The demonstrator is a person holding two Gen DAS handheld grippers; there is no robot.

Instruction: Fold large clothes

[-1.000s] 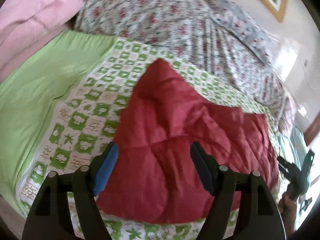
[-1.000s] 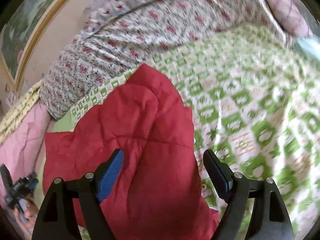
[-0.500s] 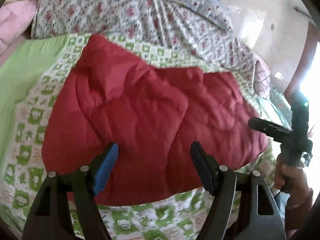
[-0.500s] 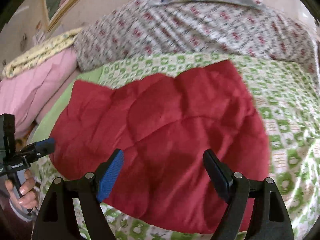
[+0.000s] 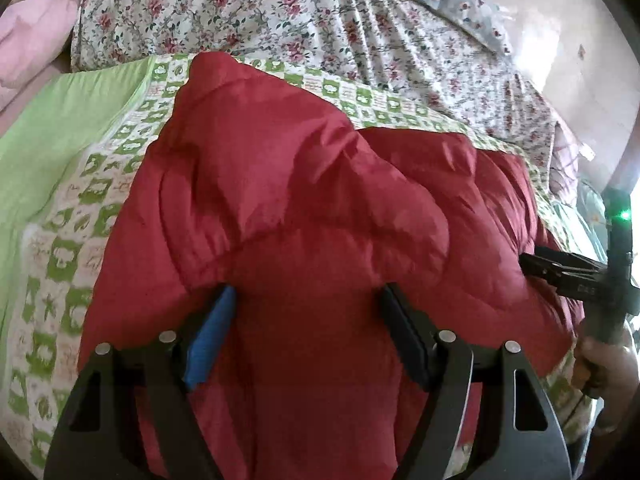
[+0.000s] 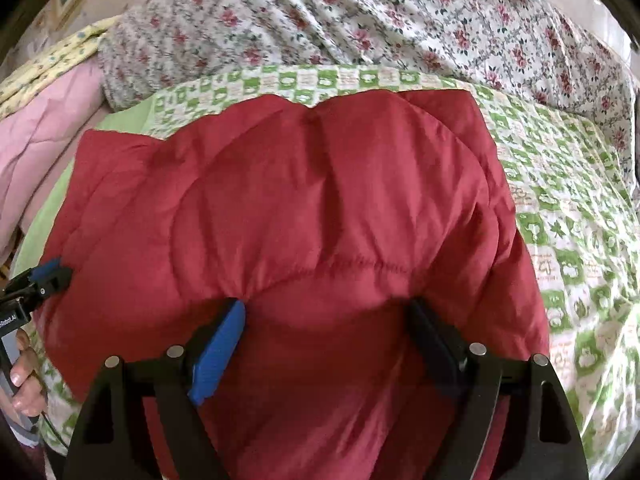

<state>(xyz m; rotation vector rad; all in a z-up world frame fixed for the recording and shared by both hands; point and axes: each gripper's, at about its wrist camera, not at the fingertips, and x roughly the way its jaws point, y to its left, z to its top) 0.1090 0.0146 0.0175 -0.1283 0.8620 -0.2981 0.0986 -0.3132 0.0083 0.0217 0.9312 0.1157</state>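
Note:
A red quilted padded garment (image 5: pixel 304 200) lies folded in a thick pile on the green-and-white checked bed cover (image 5: pixel 72 248); it also fills the right wrist view (image 6: pixel 312 200). My left gripper (image 5: pixel 308 320) is open, its fingers straddling the near edge of the garment. My right gripper (image 6: pixel 326 332) is open too, its fingers pressed around a bulge of the red fabric near its right part. The right gripper shows at the right edge of the left wrist view (image 5: pixel 576 272), the left gripper at the left edge of the right wrist view (image 6: pixel 36 284).
A floral quilt (image 5: pixel 280 12) is heaped along the back of the bed (image 6: pixel 400 12). A pink blanket (image 6: pixel 44 132) and plain green sheet (image 5: pixel 52 128) lie to the left. The checked cover (image 6: pixel 580 208) extends right.
Both grippers have come down and forward onto the near edge of the red garment, which now fills more of each view. Both stay open.

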